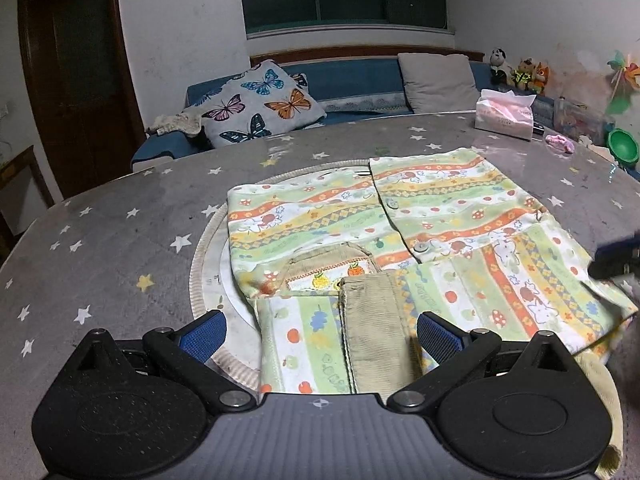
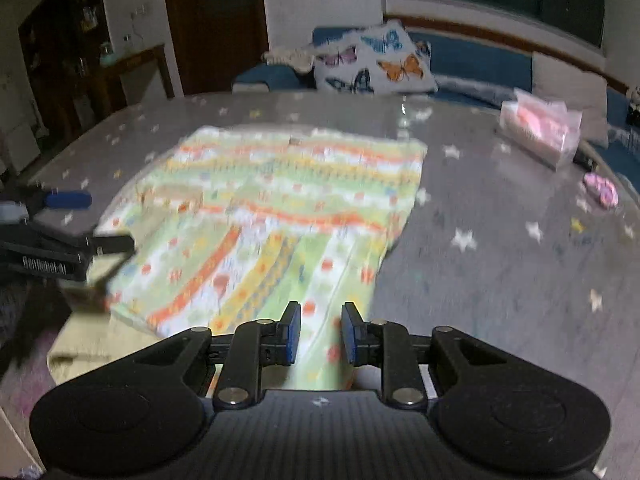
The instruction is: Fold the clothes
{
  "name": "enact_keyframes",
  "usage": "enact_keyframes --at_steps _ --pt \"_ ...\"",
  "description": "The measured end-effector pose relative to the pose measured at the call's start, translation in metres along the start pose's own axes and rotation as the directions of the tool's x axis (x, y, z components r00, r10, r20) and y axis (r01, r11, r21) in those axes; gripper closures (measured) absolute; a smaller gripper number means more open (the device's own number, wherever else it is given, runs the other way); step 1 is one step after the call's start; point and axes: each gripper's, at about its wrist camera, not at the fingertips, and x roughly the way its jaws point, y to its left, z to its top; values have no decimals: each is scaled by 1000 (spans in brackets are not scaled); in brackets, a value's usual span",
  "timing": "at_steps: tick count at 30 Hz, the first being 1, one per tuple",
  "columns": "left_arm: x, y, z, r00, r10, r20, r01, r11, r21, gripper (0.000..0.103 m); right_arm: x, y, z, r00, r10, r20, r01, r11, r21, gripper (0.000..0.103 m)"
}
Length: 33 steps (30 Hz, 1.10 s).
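A child's shirt (image 1: 360, 216) with green, orange and yellow printed stripes lies flat on the grey star-patterned tablecloth (image 1: 120, 240). Its sleeve with a beige cuff (image 1: 372, 336) is folded inward, and it lies between the wide-apart fingers of my left gripper (image 1: 320, 336), which is open. In the right wrist view the shirt (image 2: 280, 200) is blurred. My right gripper (image 2: 322, 332) hovers at the shirt's near edge with its jaws a narrow gap apart and fabric showing in that gap. The left gripper (image 2: 60, 220) appears at the left edge of that view.
A round turntable (image 1: 208, 280) sits under the shirt. A tissue pack (image 1: 505, 114), a pink item (image 1: 560, 142) and a green bowl (image 1: 622, 146) stand at the far right of the table. Behind it is a sofa with a butterfly pillow (image 1: 260, 104).
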Motion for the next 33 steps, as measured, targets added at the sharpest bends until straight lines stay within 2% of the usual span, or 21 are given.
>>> enact_keyframes --at_steps 6,11,17,19,20,25,27,33 --pt "10 -4 5 1000 8 -13 -8 1000 10 0 23 -4 24 999 19 44 -20 1000 6 81" --pt "23 -4 6 999 35 -37 -34 999 20 0 49 -17 24 1000 3 5 -3 999 37 82" --pt "25 0 9 999 33 -39 -33 999 11 0 41 -18 24 1000 13 21 -13 999 34 81" --pt "27 -1 11 999 35 -35 -34 999 17 0 41 -15 23 1000 13 17 -13 1000 22 76" --pt "29 -2 12 999 38 -37 -37 999 22 0 42 -13 23 1000 13 15 -13 1000 16 70" --pt "31 -2 6 998 47 -52 -45 998 52 0 39 -5 21 1000 20 12 -20 1000 -18 65" --pt "27 -3 3 998 48 -48 -45 997 65 0 28 1 19 999 38 21 -37 998 -50 59" --pt "5 -5 -8 998 56 -24 -52 992 115 0 9 19 0 998 64 3 -63 990 -123 53"
